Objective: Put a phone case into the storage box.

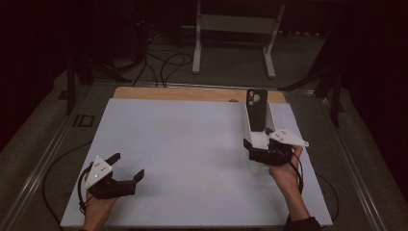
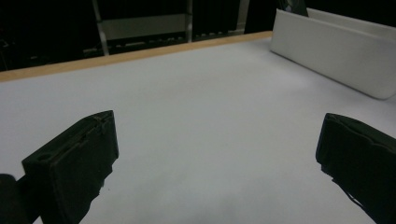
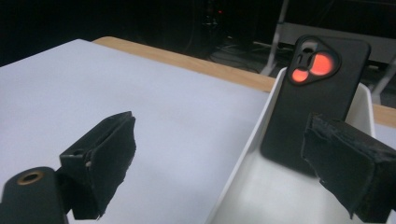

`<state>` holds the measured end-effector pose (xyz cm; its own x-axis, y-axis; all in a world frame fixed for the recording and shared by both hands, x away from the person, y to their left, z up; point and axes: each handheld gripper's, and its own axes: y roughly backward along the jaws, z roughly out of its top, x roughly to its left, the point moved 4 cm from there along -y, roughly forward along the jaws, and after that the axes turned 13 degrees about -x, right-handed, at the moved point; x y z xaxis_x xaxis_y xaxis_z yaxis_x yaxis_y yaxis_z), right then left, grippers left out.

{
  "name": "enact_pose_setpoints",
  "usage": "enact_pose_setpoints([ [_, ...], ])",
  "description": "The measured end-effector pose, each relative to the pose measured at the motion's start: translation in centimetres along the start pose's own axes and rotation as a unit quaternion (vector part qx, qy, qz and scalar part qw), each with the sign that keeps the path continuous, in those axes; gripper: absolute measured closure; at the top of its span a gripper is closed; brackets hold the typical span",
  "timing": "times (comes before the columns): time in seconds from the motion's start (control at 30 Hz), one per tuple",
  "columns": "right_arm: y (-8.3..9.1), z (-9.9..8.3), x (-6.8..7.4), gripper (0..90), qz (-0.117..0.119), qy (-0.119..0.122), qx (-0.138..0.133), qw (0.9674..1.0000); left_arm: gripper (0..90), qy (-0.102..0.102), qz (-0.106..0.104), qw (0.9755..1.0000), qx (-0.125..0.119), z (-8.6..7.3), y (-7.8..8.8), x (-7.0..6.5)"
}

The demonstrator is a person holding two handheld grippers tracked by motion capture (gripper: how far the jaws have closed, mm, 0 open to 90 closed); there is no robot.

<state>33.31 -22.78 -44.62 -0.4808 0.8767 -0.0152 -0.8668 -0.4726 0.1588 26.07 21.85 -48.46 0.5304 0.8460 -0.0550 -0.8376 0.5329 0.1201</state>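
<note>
A black phone case [image 1: 256,110] with round camera cut-outs stands leaning in the far end of a white tray [image 1: 246,122] at the right of the white board. My right gripper [image 1: 260,140] is at the tray's near end, open. In the right gripper view the phone case [image 3: 313,93] shows reddish cut-outs, and my right gripper [image 3: 222,123] has one jaw outside the tray wall [image 3: 252,140] and the other over the tray's inside, touching nothing. My left gripper [image 1: 128,165] rests open at the board's front left, with bare board between its jaws [image 2: 217,126]. The tray [image 2: 327,51] lies far off to its right.
The white board [image 1: 183,144] covers most of a wooden table, whose edge [image 1: 192,94] shows at the back. Beyond it on the floor stand a metal frame [image 1: 235,24] and loose cables [image 1: 163,62]. Dark stands flank the table.
</note>
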Motion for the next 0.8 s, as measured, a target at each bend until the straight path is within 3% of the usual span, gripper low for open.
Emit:
enact_pose_setpoints([
  [0.23, 2.4, -1.7, 1.2, 9.8, 0.006, 0.006, -0.017, 0.9998, 0.0, -0.005, -0.001, 1.0000, -0.004, 0.5, 0.4, 0.1],
  [0.37, 3.8, -2.6, 1.9, 9.8, 0.026, 0.008, -0.031, 0.9991, 0.0, -0.008, -0.002, 1.0000, -0.005, 0.5, 0.5, 0.2],
  [0.63, 5.2, -3.8, 2.0, 9.8, 0.042, -0.009, -0.056, 0.9975, 0.0, -0.009, 0.000, 0.9999, -0.009, 0.3, 0.7, 0.4],
  [0.8, 5.8, -4.5, 1.7, 9.8, 0.037, -0.015, -0.065, 0.9971, 0.0, -0.014, -0.003, 0.9999, -0.006, 0.0, 0.7, 0.3],
])
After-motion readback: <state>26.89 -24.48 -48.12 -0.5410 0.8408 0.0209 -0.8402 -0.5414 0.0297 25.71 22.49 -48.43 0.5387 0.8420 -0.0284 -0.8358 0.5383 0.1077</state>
